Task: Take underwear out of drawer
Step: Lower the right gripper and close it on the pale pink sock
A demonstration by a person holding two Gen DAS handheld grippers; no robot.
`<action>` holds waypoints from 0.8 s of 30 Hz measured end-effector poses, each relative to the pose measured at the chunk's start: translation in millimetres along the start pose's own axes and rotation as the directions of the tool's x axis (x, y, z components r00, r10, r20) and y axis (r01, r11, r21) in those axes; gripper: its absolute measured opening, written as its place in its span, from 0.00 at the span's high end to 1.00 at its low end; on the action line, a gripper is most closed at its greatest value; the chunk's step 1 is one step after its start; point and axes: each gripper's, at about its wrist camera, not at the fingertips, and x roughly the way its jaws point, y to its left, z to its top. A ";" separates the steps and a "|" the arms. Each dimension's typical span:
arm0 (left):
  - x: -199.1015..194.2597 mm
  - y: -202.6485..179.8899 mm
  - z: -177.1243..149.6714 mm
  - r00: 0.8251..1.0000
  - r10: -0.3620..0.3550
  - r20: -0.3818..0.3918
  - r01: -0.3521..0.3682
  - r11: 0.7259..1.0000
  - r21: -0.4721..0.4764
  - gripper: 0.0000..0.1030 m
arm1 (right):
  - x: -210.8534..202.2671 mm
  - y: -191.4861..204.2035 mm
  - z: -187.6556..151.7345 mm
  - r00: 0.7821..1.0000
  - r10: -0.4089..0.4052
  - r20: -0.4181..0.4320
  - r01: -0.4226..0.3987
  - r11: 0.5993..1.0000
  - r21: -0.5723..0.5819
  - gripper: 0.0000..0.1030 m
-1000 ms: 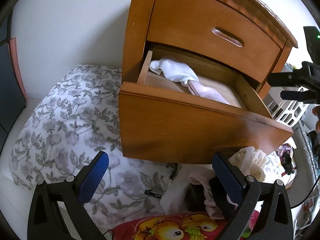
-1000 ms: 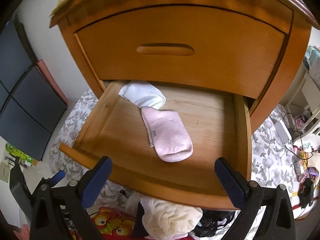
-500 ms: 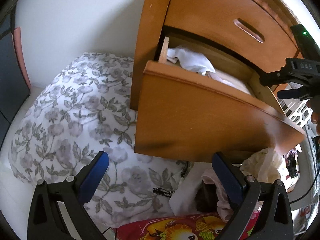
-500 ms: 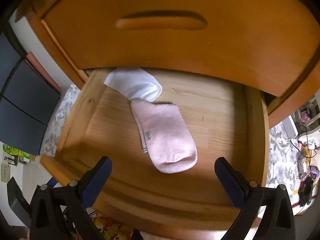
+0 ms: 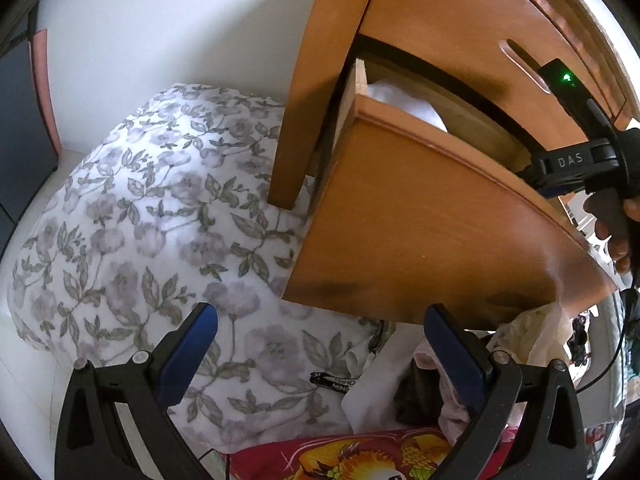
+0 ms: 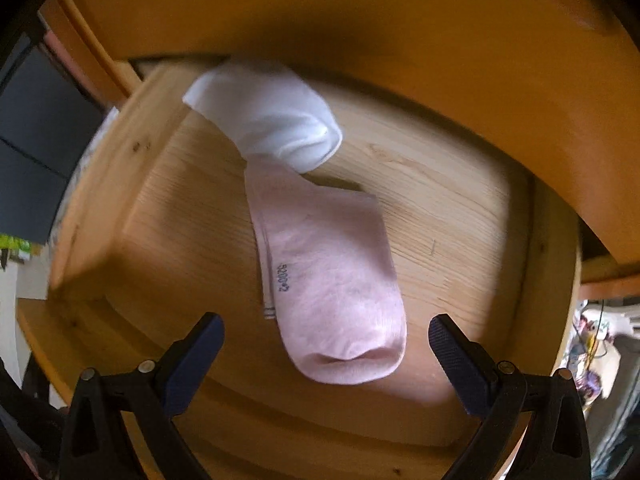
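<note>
Left gripper (image 5: 316,328) hangs spread over floral bedding (image 5: 140,220), left of the pulled-out wooden drawer (image 6: 460,200). Inside it, a white garment (image 6: 272,120) overlaps a pink one (image 6: 336,280); right gripper (image 6: 326,338) hovers spread above the pink one's near end.

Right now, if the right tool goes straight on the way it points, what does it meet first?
Most likely the pink sock: it lies on the drawer floor, centred between the open fingers of the right tool. The white sock sits further back. Depth is hard to judge through the fisheye.
</note>
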 end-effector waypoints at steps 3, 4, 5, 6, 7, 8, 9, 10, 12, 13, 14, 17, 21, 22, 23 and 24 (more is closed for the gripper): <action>2.5 1.3 -0.3 1.000 0.001 -0.008 -0.001 1.000 -0.007 0.00 | 9.7 1.4 5.7 1.000 0.002 -0.026 -0.003 1.000 -0.028 0.00; 3.6 1.5 -0.6 1.000 0.000 -0.012 0.000 1.000 -0.008 0.00 | 12.5 2.3 7.4 1.000 0.008 -0.028 -0.009 0.999 -0.034 0.01; 4.3 1.6 -0.8 1.000 -0.001 -0.015 0.001 1.000 -0.008 0.00 | 14.4 3.0 8.8 1.000 0.011 -0.027 -0.013 0.999 -0.043 0.01; 5.3 1.6 -0.8 1.000 -0.001 -0.018 0.001 1.000 -0.008 0.00 | 15.7 3.8 9.7 1.000 0.008 -0.027 -0.010 0.999 -0.052 0.01; 6.0 1.8 -0.8 1.000 -0.001 -0.020 0.001 1.000 -0.008 0.00 | 17.3 4.6 10.8 1.000 0.000 -0.027 -0.002 0.998 -0.062 0.01; 6.8 1.7 -0.8 1.000 -0.001 -0.023 0.001 1.000 -0.008 0.00 | 18.8 5.3 12.3 1.000 -0.008 -0.027 0.006 0.997 -0.072 0.01; 7.0 1.9 -0.9 1.000 -0.001 -0.024 0.001 1.000 -0.009 0.00 | 20.3 5.6 13.4 0.999 -0.012 -0.031 0.010 0.997 -0.077 0.01; 7.4 2.1 -0.9 1.000 0.000 -0.025 0.000 1.000 -0.009 0.00 | 21.5 5.6 14.2 0.999 -0.010 -0.036 0.007 0.997 -0.080 0.01; 8.3 2.4 -0.6 1.000 0.003 -0.027 -0.003 1.000 -0.012 0.00 | 21.7 8.2 16.7 0.999 -0.012 -0.034 0.008 0.995 -0.102 0.01; 8.8 2.5 -0.6 1.000 0.004 -0.029 -0.004 1.000 -0.013 0.00 | 22.1 9.6 18.3 0.999 -0.018 -0.030 0.014 0.993 -0.119 0.01; 9.0 2.8 -0.8 1.000 0.004 -0.031 -0.004 1.000 -0.015 0.00 | 22.3 11.4 18.8 0.999 -0.037 -0.025 0.033 0.989 -0.141 0.01; 9.6 2.9 -0.9 0.999 0.005 -0.035 -0.005 1.000 -0.015 0.00 | 28.4 16.3 23.3 0.997 -0.063 -0.038 0.056 0.985 -0.162 0.01; 10.5 3.7 -0.9 0.999 0.007 -0.038 -0.008 1.000 -0.017 0.00 | 36.5 18.2 25.4 0.996 -0.073 -0.056 0.062 0.983 -0.173 0.08; 11.3 4.4 -0.7 0.999 0.009 -0.040 -0.010 1.000 -0.018 0.00 | 37.5 19.2 25.9 0.996 -0.074 -0.056 0.063 0.982 -0.177 0.10; 11.7 4.7 -0.5 0.999 0.011 -0.041 -0.011 1.000 -0.019 0.00 | 37.4 19.7 25.2 0.996 -0.074 -0.058 0.062 0.982 -0.179 0.11; 12.1 4.9 -0.3 0.999 0.011 -0.042 -0.012 1.000 -0.019 0.00 | 38.8 20.5 25.3 0.995 -0.076 -0.060 0.064 0.981 -0.182 0.11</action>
